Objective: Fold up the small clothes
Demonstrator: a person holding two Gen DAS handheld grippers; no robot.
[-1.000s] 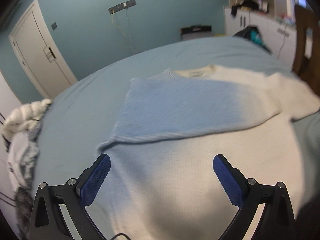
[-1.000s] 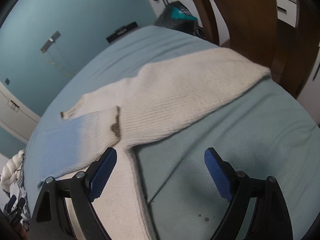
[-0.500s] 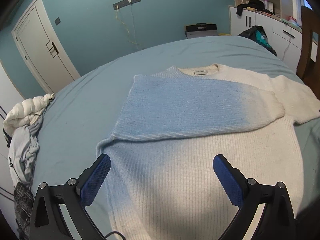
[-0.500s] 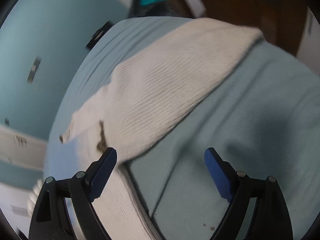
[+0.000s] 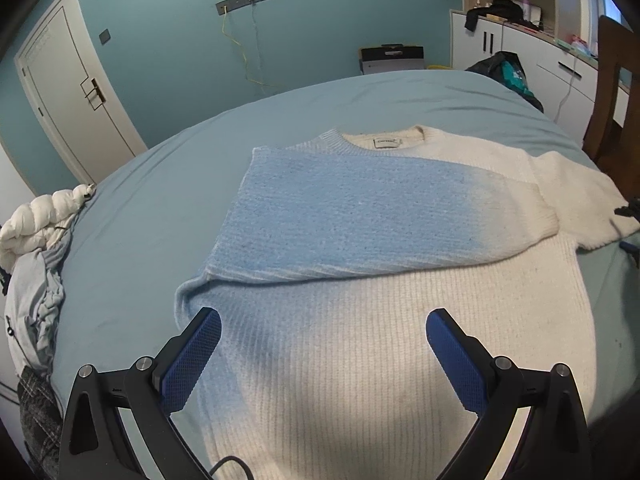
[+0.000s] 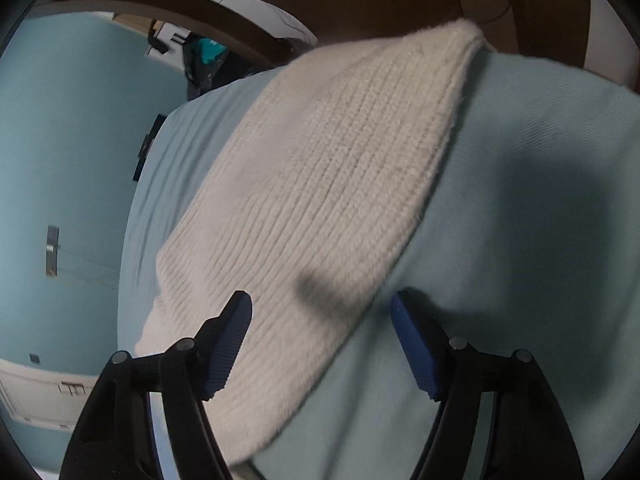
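- A cream and pale-blue ribbed knit sweater (image 5: 360,344) lay flat on a bed covered with a light blue-green sheet (image 5: 132,216), its neckline and label turned toward the far teal wall.
- One sleeve, blue over most of its length and fading to cream at the cuff, was folded across the sweater's chest.
- The other sleeve, a cream ribbed knit sleeve (image 6: 320,184), stretched out sideways onto the bare sheet toward a brown wooden chair (image 6: 520,8) at the bed's edge.
- The left gripper (image 5: 324,344) hovered above the sweater's lower body, its jaws spread wide with nothing between the blue pads but the knit lying below; they gripped nothing.
- The right gripper (image 6: 322,332) hung low over the outstretched sleeve, and its jaws had just been closing in from a wider spread.
- Its blue fingertips (image 6: 232,336) straddled the sleeve's near edge: one pad sat over the cream knit, the other over the sheet just beside it.
- A clear gap remained on both sides, so the pads were not pressing on the sleeve.
- A heap of white and grey clothes (image 5: 36,248) sat at the left edge of the bed, well apart from the sweater.
- A white door (image 5: 68,92) stood in the teal wall beyond.
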